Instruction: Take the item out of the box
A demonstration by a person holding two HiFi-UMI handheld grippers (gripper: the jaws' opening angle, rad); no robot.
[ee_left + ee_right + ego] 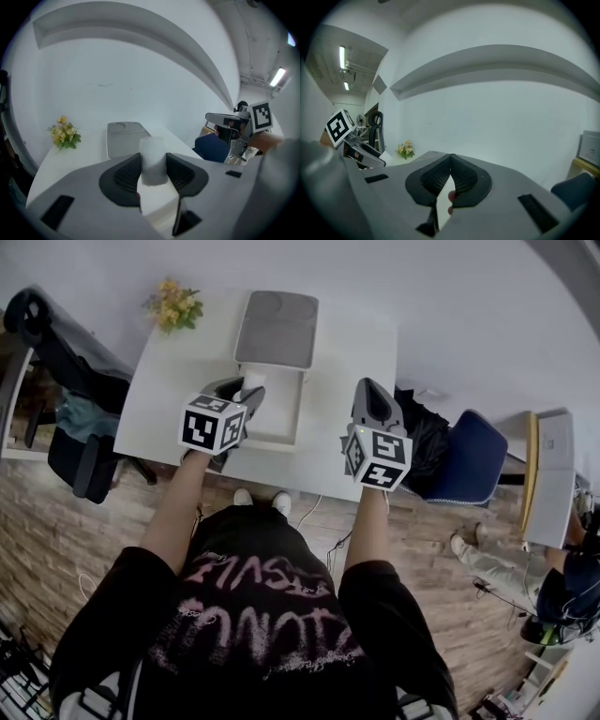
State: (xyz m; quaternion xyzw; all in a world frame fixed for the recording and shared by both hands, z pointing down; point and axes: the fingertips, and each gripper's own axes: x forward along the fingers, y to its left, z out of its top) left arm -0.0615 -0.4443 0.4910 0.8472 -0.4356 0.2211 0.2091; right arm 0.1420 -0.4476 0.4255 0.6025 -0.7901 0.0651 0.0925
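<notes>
Flowers [172, 304] sit at the upper left of the head view, on the far corner of the white table [164, 399]. Toward the middle of the frame stands the open box [281, 423], its grey lid [277, 329] tipped back behind it. The left gripper [242, 397] hangs over the box's left side. Its own view shows the jaws standing wide yet pressed on both flanks of a white, soft-looking roll [153, 160], the item of the task. The roll stands upright between the pads and seems to be above the box rather than inside it, though how far above the rim cannot be judged. Right of the box, the right gripper [371, 390] hovers over the table's near edge; its jaws meet at the tips with nothing between them. At far right a blue chair [473, 460] stands apart from the table. The step in hand looks like the lift-out itself. The next move probably calls for carrying the roll sideways past the box wall and setting it on bare table, with a gentle squeeze, since so soft a thing could deform or slip
</notes>
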